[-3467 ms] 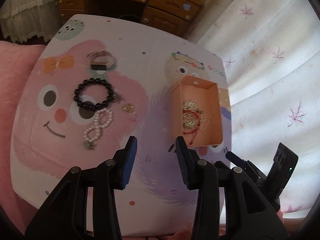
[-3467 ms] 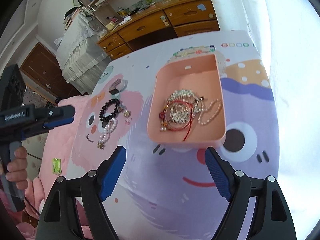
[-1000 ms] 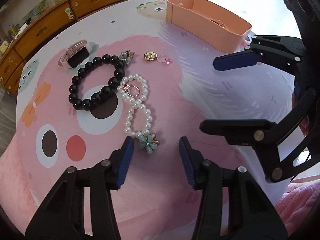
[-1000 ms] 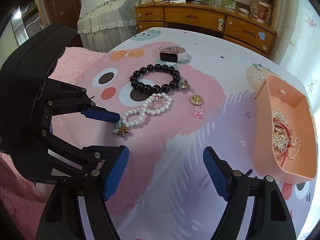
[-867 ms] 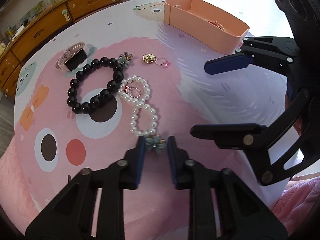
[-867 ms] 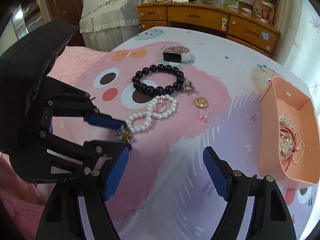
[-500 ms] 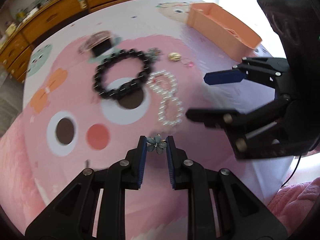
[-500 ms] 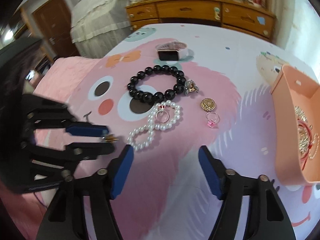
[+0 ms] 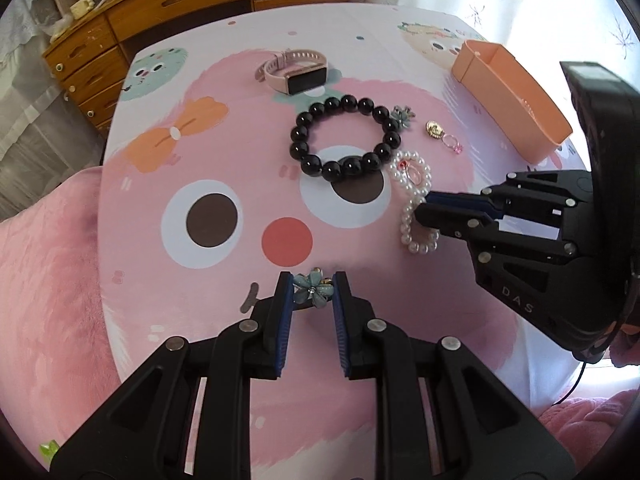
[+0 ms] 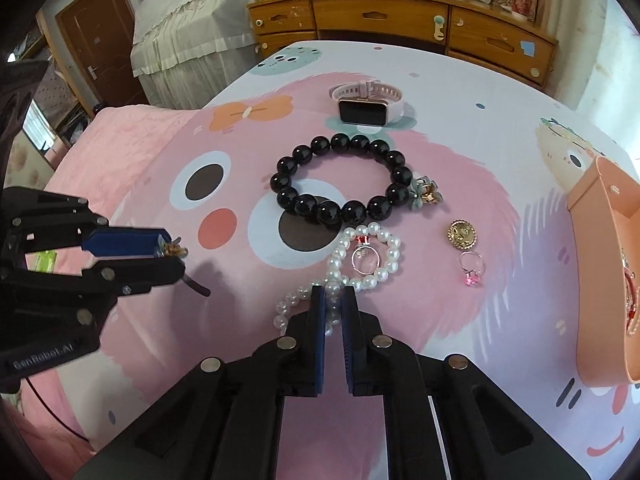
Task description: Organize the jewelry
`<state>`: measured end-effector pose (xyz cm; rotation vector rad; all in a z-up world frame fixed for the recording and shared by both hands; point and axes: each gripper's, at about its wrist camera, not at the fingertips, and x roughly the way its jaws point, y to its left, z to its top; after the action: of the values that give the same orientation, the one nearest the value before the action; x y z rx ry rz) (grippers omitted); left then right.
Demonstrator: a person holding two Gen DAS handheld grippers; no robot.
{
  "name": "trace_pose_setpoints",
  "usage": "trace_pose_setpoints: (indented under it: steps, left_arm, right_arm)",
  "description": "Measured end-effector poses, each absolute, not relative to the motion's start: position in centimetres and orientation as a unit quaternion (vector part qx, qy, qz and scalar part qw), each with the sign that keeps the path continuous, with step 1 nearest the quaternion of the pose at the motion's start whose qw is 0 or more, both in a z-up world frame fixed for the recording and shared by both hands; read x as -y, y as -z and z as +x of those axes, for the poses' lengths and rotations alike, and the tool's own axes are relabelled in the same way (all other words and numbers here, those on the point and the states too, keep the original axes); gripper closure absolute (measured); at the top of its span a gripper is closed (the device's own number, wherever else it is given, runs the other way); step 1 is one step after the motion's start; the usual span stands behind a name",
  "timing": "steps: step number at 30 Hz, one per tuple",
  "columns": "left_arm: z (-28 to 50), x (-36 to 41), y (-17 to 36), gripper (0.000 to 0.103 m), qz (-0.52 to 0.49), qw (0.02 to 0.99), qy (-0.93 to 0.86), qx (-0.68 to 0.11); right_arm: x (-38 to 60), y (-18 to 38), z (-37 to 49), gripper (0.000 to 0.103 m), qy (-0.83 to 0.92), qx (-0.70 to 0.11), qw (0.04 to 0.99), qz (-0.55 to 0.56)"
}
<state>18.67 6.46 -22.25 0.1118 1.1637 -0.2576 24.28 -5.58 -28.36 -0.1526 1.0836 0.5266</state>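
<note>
My left gripper (image 9: 310, 285) is shut on a teal flower clip (image 9: 313, 288) and holds it just above the cartoon tablecloth (image 9: 208, 280), apart from the other pieces. In the right wrist view the left gripper (image 10: 170, 256) sits at the left with a dark pin hanging below it. My right gripper (image 10: 333, 306) is shut on the lower loop of the white pearl bracelet (image 10: 372, 256), whose upper loop rings a small ring (image 10: 364, 258). From the left wrist view, the right gripper (image 9: 424, 214) pinches the pearl bracelet (image 9: 416, 184) from the right.
Behind the pearls lie a black bead bracelet (image 10: 340, 178), a pink smartwatch (image 10: 368, 104), a second flower charm (image 10: 426, 194), a gold button (image 10: 462, 234) and a pink-stone ring (image 10: 472, 268). A peach tray (image 10: 600, 280) holding jewelry stands at the right. A wooden dresser (image 10: 400, 16) stands beyond the table.
The left gripper shut on the flower clip and carried it up and away from the pearl bracelet. The right gripper came in over the pearls and shut on them.
</note>
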Motion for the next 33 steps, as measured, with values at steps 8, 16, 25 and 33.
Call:
trace_pose_setpoints:
  steps: [8, 16, 25, 33]
  left_arm:
    - [17.7, -7.6, 18.3, 0.086, 0.032, 0.844, 0.122, -0.521]
    - [15.5, -9.1, 12.2, 0.086, 0.005, 0.870, 0.129, -0.476]
    - [12.3, -8.7, 6.9, 0.086, -0.001, 0.879, 0.167, -0.447]
    - [8.9, -6.7, 1.6, 0.086, -0.020, 0.892, 0.201, -0.405]
  right_arm:
    - [6.1, 24.3, 23.4, 0.096, -0.247, -0.492, 0.835, -0.003]
    - [6.6, 16.8, 21.1, 0.096, -0.232, -0.428, 0.873, 0.044]
    - [10.7, 8.2, 16.5, 0.096, -0.195, -0.352, 0.905, 0.139]
    - [15.9, 2.7, 11.2, 0.096, -0.140, -0.336, 0.918, 0.155]
